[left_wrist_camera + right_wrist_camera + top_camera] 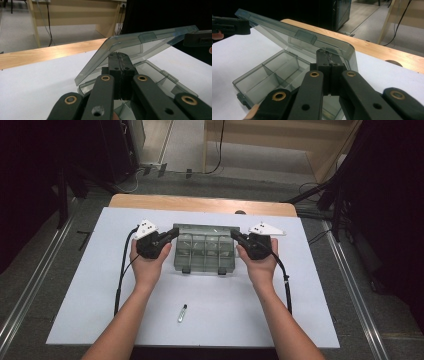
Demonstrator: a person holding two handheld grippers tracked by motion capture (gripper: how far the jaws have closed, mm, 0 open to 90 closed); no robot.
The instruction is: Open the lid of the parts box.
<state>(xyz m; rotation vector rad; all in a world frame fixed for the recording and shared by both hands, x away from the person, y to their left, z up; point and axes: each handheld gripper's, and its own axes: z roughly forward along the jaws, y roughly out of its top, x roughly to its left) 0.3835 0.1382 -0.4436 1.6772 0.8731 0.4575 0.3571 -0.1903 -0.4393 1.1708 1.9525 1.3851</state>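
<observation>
A smoky clear compartment box point(205, 255) sits mid-table on the white sheet. Its hinged lid point(205, 231) is tilted up, half raised. My left gripper point(175, 232) is shut, its tips against the lid's left front corner. In the left gripper view the closed jaws point(119, 56) rest under the lid point(140, 45), above the box base point(162, 80). My right gripper point(234, 235) is shut at the lid's right corner. Its own view has the closed tips point(327, 53) touching the underside of the lid point(294, 35) over the divided compartments point(274, 72). Neither pair pinches anything.
A small clear vial point(182, 313) lies on the white sheet point(90, 290) nearer the person. The wooden table edge point(200, 203) runs behind the box. Cables trail from both grippers. Dark stands and floor cables surround the table.
</observation>
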